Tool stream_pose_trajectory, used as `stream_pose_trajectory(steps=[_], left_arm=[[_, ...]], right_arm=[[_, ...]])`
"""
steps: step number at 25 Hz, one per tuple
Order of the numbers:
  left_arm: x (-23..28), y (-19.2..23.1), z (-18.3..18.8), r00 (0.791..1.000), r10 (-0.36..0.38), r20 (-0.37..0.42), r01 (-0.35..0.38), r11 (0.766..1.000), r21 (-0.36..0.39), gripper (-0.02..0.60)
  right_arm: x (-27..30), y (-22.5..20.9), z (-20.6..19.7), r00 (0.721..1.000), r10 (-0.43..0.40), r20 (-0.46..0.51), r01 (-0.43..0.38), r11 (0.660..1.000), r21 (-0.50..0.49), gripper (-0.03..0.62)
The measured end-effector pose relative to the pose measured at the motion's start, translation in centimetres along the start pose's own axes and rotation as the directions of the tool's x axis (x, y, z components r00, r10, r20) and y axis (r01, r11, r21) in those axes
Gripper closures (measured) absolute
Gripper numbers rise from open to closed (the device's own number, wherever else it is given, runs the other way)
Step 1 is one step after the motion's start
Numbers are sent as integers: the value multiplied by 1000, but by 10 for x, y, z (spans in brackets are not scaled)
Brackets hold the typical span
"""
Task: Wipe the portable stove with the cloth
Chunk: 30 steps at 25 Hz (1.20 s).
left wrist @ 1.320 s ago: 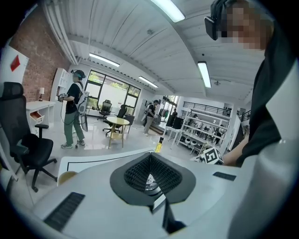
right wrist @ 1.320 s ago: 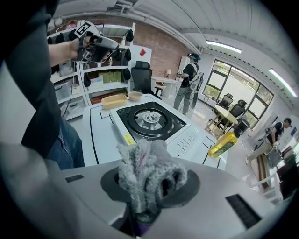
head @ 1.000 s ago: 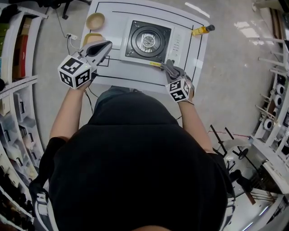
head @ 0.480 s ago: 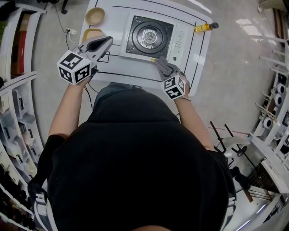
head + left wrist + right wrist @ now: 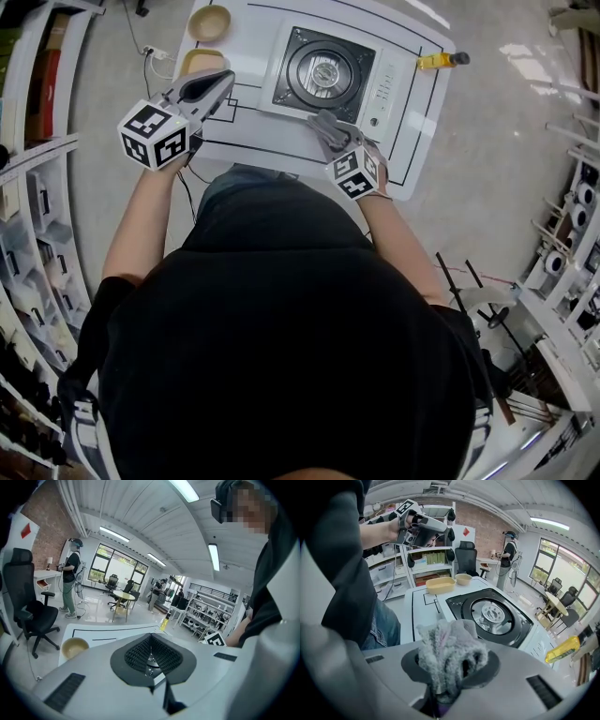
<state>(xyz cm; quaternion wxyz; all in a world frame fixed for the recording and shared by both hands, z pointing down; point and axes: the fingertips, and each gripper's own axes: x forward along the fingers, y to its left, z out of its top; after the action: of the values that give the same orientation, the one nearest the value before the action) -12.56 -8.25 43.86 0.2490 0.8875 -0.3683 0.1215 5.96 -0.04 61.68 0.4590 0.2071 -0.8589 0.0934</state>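
Note:
The portable stove [image 5: 323, 73] is white with a black top and a round burner, and sits mid-table; it also fills the right gripper view as the stove [image 5: 492, 613]. My right gripper [image 5: 319, 122] hovers at the stove's near edge, shut on a bunched grey cloth [image 5: 450, 651] that sticks up between its jaws [image 5: 447, 672]. I cannot tell whether the cloth touches the stove. My left gripper [image 5: 225, 82] is raised over the table's left part, away from the stove. Its ribbed pads [image 5: 151, 641] meet with nothing between them.
A wooden bowl [image 5: 209, 22] and a yellow tray [image 5: 197, 64] stand at the table's far left. A yellow bottle [image 5: 441, 60] lies at the right edge. Black lines mark the white tabletop [image 5: 253, 141]. Shelves [image 5: 33, 187] run along the left. Other people and office chairs are in the room.
My right gripper with the cloth has moved left along the stove's near edge, from the control panel side toward the middle. The left gripper has stayed raised in about the same place.

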Motion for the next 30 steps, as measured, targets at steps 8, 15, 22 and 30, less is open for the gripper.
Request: stream_pose_trajectory(steps=[8, 15, 22, 30], left_arm=[[-12, 15, -7, 1000, 18, 2, -18, 1000, -22, 558], [-24, 34, -12, 999, 42, 5, -41, 998, -46, 558], [-29, 56, -18, 998, 60, -3, -60, 996, -70, 558], [-30, 71, -15, 998, 60, 1, -60, 994, -86, 558]], right_arm=[[25, 22, 40, 997, 70, 24, -68, 994, -80, 477], [50, 41, 74, 991, 133, 35, -126, 981, -146, 478], [73, 55, 106, 978, 205, 39, -194, 961, -197, 479], [90, 53, 139, 969, 241, 44, -226, 949, -218, 479]])
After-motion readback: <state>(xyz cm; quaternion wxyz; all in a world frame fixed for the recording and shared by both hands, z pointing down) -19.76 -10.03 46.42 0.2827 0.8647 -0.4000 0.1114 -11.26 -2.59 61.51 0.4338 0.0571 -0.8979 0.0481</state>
